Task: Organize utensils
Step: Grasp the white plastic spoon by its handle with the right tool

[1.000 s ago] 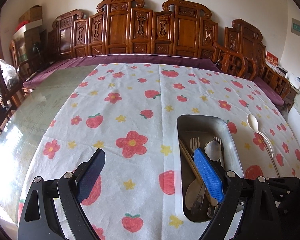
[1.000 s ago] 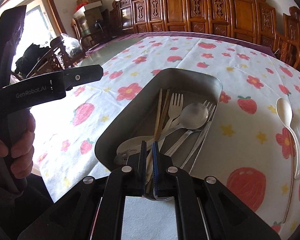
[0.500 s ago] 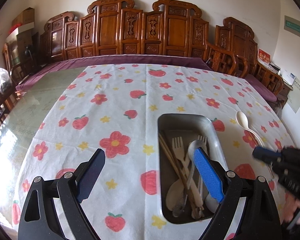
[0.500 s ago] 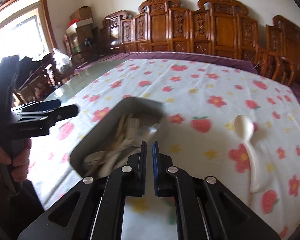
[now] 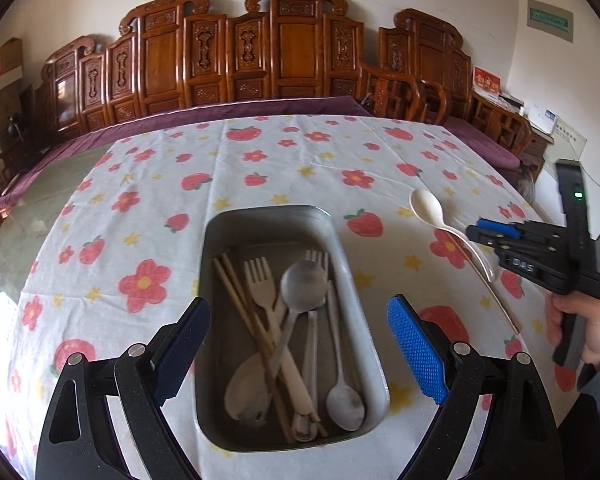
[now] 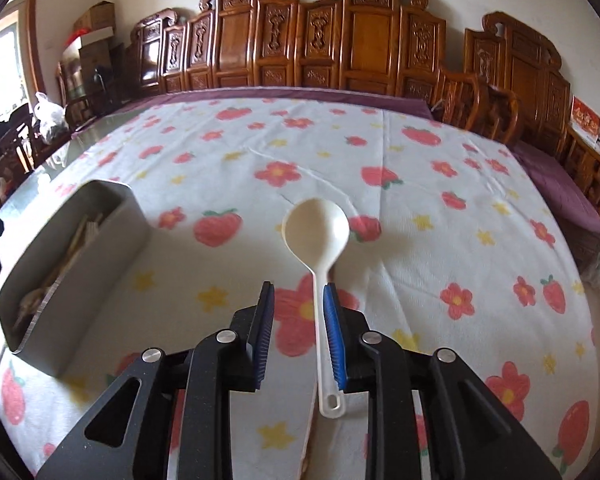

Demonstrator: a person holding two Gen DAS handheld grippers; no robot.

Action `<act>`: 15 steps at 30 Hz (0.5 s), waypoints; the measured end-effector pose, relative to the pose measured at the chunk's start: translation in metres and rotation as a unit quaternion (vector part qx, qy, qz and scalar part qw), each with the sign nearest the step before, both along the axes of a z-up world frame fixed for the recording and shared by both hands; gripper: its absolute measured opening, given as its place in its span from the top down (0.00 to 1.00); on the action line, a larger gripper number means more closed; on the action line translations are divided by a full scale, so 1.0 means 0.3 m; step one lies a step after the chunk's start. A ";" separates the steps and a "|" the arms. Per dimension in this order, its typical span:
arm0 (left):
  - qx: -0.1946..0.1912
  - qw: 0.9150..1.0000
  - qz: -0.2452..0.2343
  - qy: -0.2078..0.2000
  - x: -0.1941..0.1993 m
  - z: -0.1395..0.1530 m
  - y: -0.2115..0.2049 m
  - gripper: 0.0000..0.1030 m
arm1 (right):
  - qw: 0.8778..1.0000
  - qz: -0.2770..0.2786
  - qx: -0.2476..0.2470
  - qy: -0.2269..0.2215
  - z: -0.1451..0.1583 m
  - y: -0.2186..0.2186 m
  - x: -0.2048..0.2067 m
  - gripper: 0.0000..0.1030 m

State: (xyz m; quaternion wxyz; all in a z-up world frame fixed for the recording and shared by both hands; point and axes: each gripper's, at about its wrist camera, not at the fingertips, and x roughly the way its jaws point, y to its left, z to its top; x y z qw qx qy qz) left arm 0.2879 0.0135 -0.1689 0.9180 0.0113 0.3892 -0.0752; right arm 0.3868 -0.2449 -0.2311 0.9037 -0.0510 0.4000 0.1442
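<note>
A metal tray (image 5: 342, 252) on the flowered tablecloth holds chopsticks (image 5: 252, 332), forks and spoons. My left gripper (image 5: 298, 344) is wide open above the tray's near end, holding nothing. A cream plastic spoon (image 6: 318, 236) lies on the cloth right of the tray; it also shows in the left wrist view (image 5: 428, 206). My right gripper (image 6: 298, 316) is open, its jaws on either side of the spoon's handle, the right pad (image 6: 334, 332) close beside it. The right gripper (image 5: 496, 234) also shows in the left wrist view. The tray shows at left in the right wrist view (image 6: 84, 280).
A single thin chopstick (image 5: 500, 300) lies on the cloth by the spoon's handle. Carved wooden chairs (image 5: 296, 52) line the far side of the table. A bare glass tabletop (image 5: 32, 208) shows left of the cloth.
My right gripper left the tray, swung right to the cream spoon and opened around its handle. The left gripper shifted so that the tray is now centred between its jaws.
</note>
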 end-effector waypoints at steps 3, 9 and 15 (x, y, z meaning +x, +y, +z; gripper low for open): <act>0.003 1.000 -0.009 0.001 -0.008 -0.006 -0.032 0.16 | 1.000 0.001 0.001 0.021 -0.054 -0.015 0.042 0.74; 0.005 1.000 -0.019 0.000 -0.019 -0.007 -0.073 0.16 | 0.999 0.002 0.012 0.031 -0.074 -0.040 0.086 0.74; 0.008 1.000 -0.022 -0.004 -0.028 0.000 -0.113 0.16 | 0.998 0.009 0.032 0.052 -0.087 -0.063 0.100 0.85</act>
